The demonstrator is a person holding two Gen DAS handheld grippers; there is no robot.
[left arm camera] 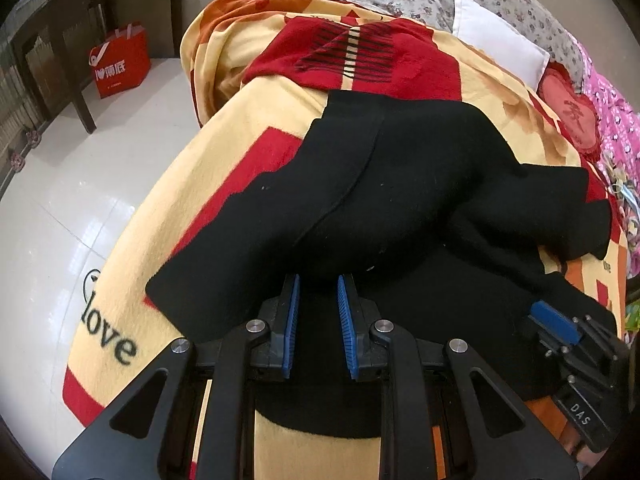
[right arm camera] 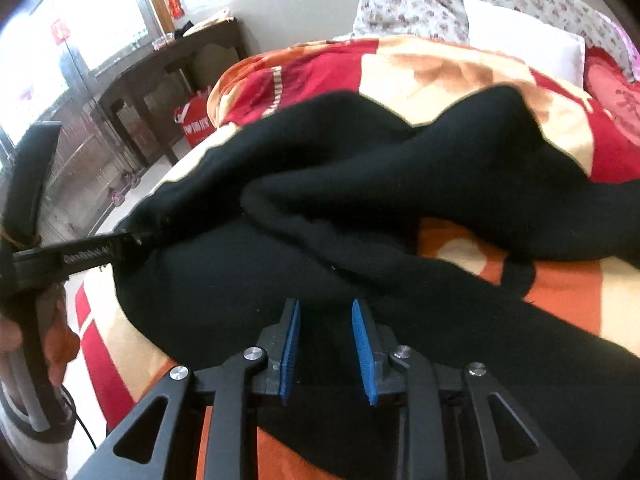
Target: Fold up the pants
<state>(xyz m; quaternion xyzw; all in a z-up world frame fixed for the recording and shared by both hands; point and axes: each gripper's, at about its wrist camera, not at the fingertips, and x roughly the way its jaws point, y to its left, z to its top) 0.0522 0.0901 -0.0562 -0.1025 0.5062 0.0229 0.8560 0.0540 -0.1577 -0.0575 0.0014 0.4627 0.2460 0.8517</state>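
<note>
Two grippers work over black pants (left arm camera: 400,184) heaped on a red-and-yellow blanket (left arm camera: 132,280) covering a bed. Left wrist view: the left gripper (left arm camera: 318,280) has its blue pads set narrowly, with a fold of the pants bunched between them at the tips; the right gripper (left arm camera: 556,320) lies on the cloth at lower right. Right wrist view: the right gripper (right arm camera: 326,304) stands slightly parted over the pants (right arm camera: 360,184), gripping nothing; the left gripper (right arm camera: 132,238) pinches the cloth's edge at left.
</note>
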